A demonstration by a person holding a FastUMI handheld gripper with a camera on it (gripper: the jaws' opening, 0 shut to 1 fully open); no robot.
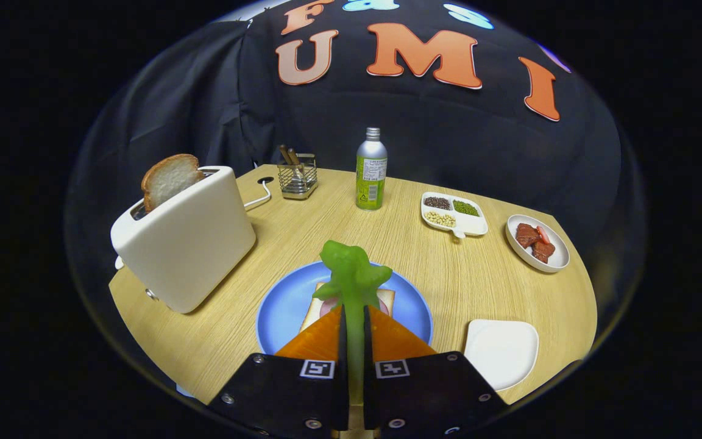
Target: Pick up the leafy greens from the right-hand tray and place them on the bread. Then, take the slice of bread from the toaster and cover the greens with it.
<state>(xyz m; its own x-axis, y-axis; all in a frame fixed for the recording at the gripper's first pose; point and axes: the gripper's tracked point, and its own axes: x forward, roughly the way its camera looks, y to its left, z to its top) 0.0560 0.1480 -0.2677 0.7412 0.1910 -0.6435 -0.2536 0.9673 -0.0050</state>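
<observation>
Centrally, on the round pale-wood table (448, 286), the white toaster (183, 241) with its bread slice (168, 178) stands left of the round blue plate (284, 305), over whose bread (314, 308) the orange-fingered gripper (354, 320) pinches green leafy greens (352, 274).

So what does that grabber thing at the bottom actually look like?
The gripper has two orange fingers shaped like wedges, narrowing to points at the front. Each is fixed to a flat black block with silver screws at the corners. On each block, close to the finger, is a small square black-and-white patterned marker. A pale strip runs down the gap between the blocks.
</observation>
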